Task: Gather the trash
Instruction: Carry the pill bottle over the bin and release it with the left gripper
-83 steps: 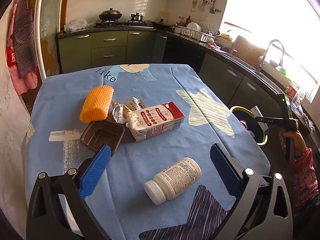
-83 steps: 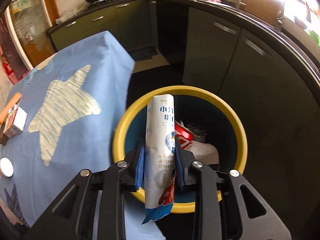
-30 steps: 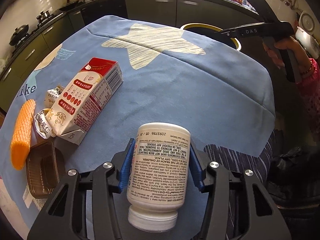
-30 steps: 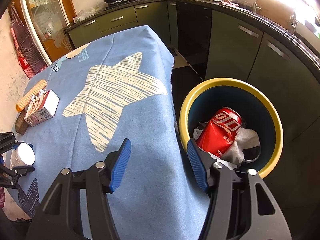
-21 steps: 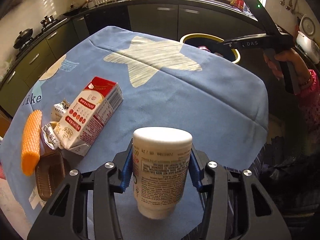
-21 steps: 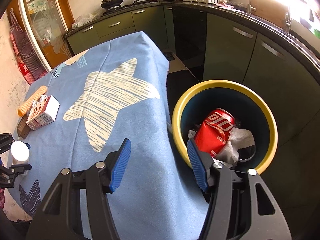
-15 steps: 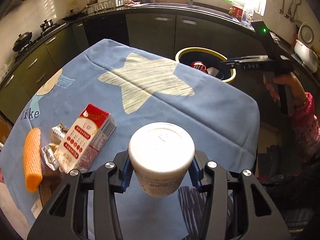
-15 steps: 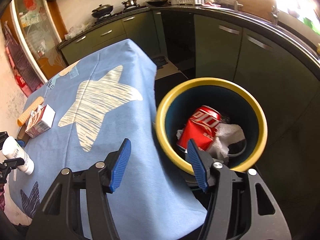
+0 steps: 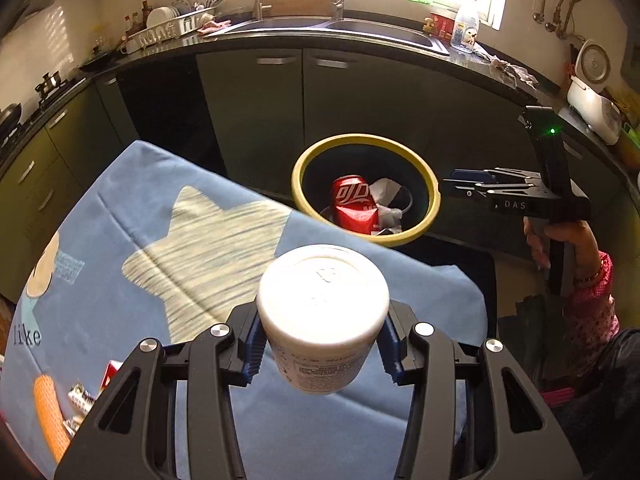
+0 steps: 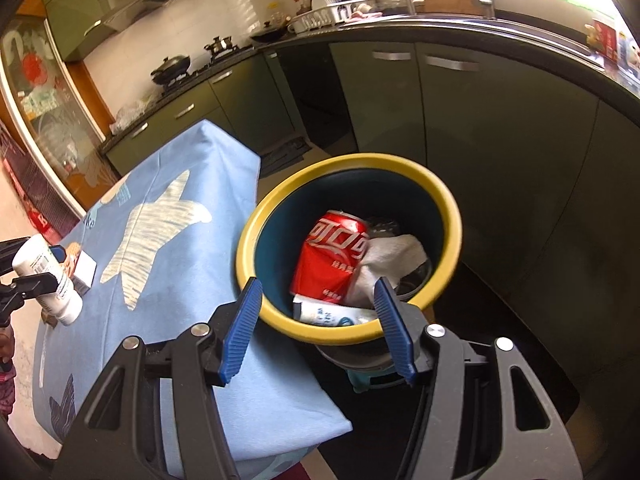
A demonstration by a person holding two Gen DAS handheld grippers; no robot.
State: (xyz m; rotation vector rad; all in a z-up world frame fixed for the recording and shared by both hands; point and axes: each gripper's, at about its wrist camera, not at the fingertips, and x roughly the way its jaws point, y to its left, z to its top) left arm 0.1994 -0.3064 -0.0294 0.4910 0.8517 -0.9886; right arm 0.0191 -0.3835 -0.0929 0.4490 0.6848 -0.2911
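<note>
Between the blue pads of your left hand-held gripper (image 9: 322, 344) sits the white plastic bottle (image 9: 323, 314), clamped across its body with its flat base turned toward the camera and its printed label facing down. From the right wrist view you can see the same bottle (image 10: 46, 278) tilted, cap end lowest, held clear above the worktop (image 9: 168, 240) with its blue, star-printed cloth. Nothing but the pads touches it.

Your right hand-held gripper (image 10: 318, 320) has its jaws standing well apart with nothing between them — through the gap you look straight down into the yellow-rimmed bin (image 10: 448, 216). That bin stands on the dark floor just beside the worktop's corner, close to the green cabinets. Inside it lie a red drink can (image 10: 336, 256), a crumpled white tissue (image 10: 394, 258) against the can's right side, and a white-and-blue wrapper (image 10: 328, 314) at the near wall.

From the left wrist view the bin (image 9: 362, 140) lies beyond the bottle, past the worktop's far edge, and your right hand (image 9: 568, 240) grips the black handle off to its right, with a pink dotted sleeve (image 9: 590, 312) below it.

Down at the lower left edge of that view, an orange mesh sleeve (image 9: 48, 416), a corner of a red-and-white carton (image 9: 111, 372) and a scrap of foil wrapper (image 9: 80, 400) remain on the cloth — all well apart from the bin.
</note>
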